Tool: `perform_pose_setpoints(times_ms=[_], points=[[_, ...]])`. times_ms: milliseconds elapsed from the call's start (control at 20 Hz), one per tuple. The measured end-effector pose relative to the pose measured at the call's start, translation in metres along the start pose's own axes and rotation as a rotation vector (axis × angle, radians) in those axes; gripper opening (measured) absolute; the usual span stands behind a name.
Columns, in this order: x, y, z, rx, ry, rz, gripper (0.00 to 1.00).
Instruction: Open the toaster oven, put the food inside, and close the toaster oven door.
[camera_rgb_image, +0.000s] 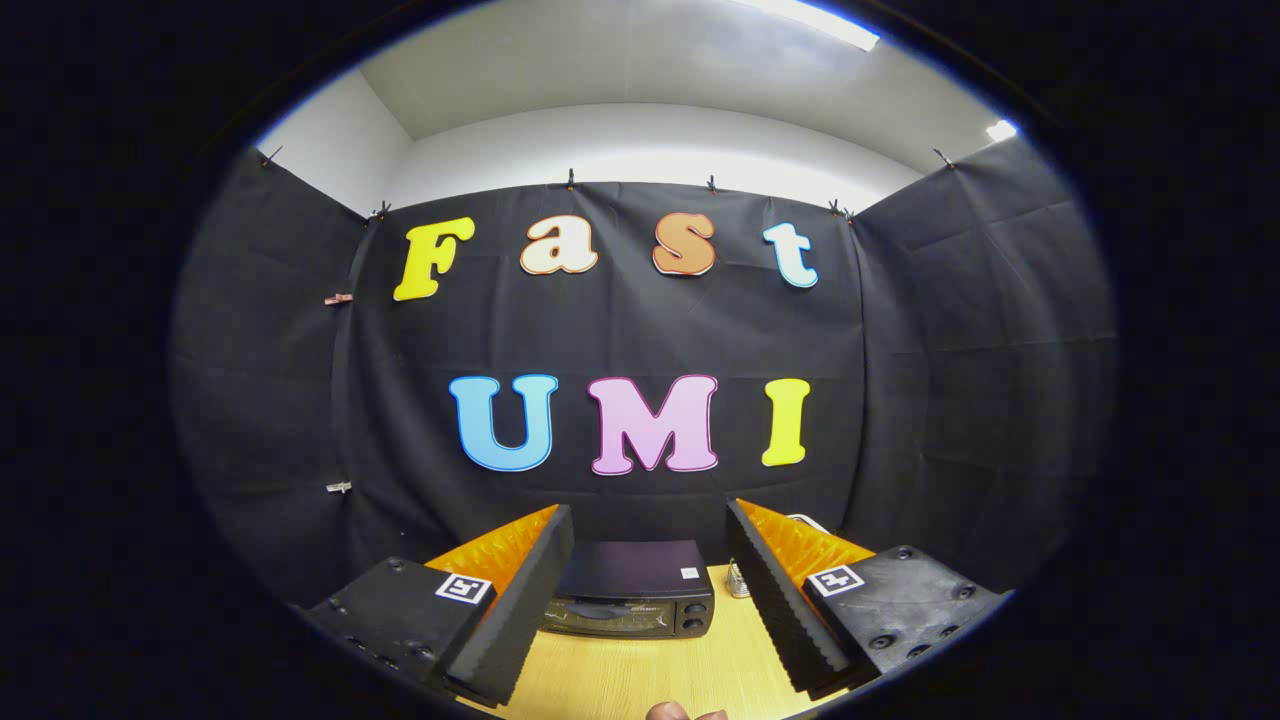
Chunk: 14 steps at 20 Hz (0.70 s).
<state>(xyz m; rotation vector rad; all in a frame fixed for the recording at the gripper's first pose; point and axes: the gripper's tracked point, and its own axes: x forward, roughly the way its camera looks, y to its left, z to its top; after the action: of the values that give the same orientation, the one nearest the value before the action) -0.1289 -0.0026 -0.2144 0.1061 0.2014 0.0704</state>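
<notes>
Toaster oven: one (630, 592), dark, door shut, stood on the wooden table (650, 670), seen between the two fingers and beyond their tips.
Food: one small brownish bit (684, 712) at the table's near edge, between the fingers; too little showed to tell what it was.
Small clear item: one (738, 579), just right of the oven, partly hidden by the right finger; kind not clear.
Gripper: one (650, 545), fingers spread wide apart, nothing between them, touching nothing.
Open room: bare tabletop in front of the oven door, from the door to the near edge; oven sat close to the black cloth wall (640, 330) behind.
Edges: the table's near edge ran just below the fingers.
Pose: gripper was held level, above the table, pointed straight at the oven front, well back from it.
</notes>
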Motion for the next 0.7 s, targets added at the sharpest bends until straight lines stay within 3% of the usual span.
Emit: perform_pose_setpoints(times_ms=[700], points=[[0.0015,-0.0014,0.0064,-0.007,-0.018,-0.021,0.99]])
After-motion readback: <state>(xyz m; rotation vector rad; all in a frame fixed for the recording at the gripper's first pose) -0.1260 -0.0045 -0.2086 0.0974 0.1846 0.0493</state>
